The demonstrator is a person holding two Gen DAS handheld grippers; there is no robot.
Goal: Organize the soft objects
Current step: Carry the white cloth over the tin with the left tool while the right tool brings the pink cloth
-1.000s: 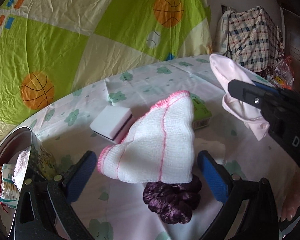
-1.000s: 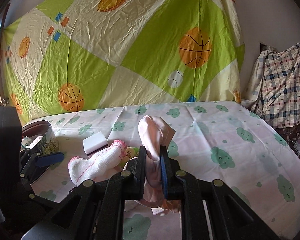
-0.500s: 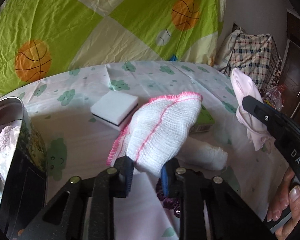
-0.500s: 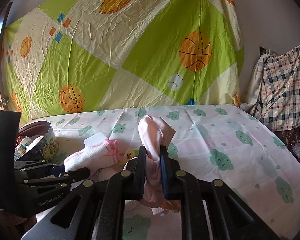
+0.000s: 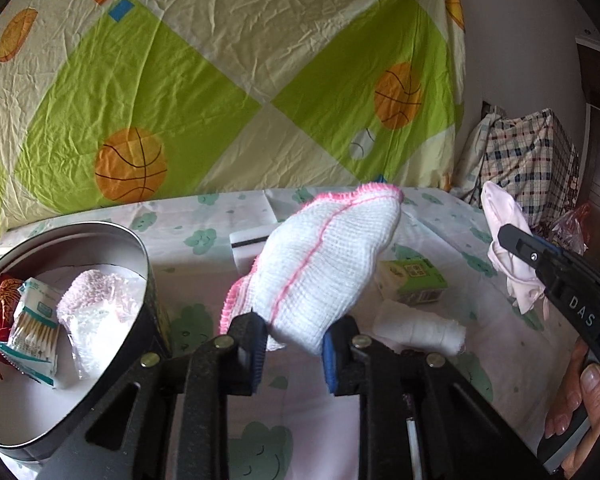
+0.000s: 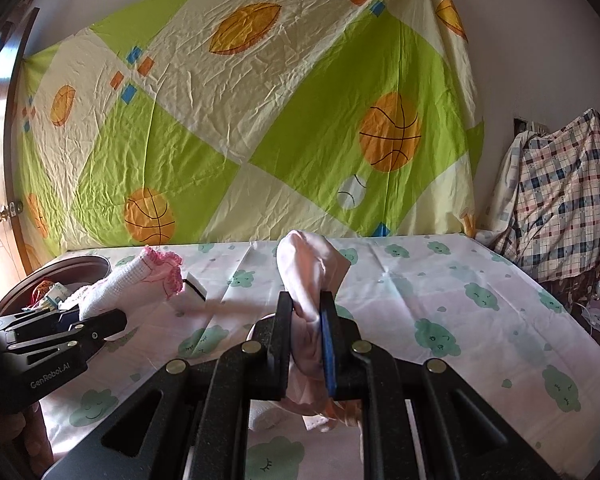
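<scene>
The left gripper (image 5: 294, 344) is closed on a white waffle-weave cotton cloth with pink stitched edging (image 5: 320, 264), its blue pads pinching the lower end while the loosely bunched fabric stands up above the table, just right of a round dark metal tin with a pale lining (image 5: 144, 320). Inside the tin lie a fluffy pale pink towel in crinkled clear plastic (image 5: 96, 300), a flat packet of cotton swabs (image 5: 32, 332) and a scrap of red patterned fabric (image 5: 2, 300). The right gripper (image 6: 306, 336) is clamped narrowly on a smooth pale pink fabric pouch (image 6: 308, 272), which rises in a soft rounded peak above the fingers and hangs crumpled below them. On the cloud-print tablecloth (image 6: 440, 288) rest a white block sponge with a dark layer (image 5: 248, 244), a small green cardboard box (image 5: 414, 276) and a white gauze roll (image 5: 420, 328).
</scene>
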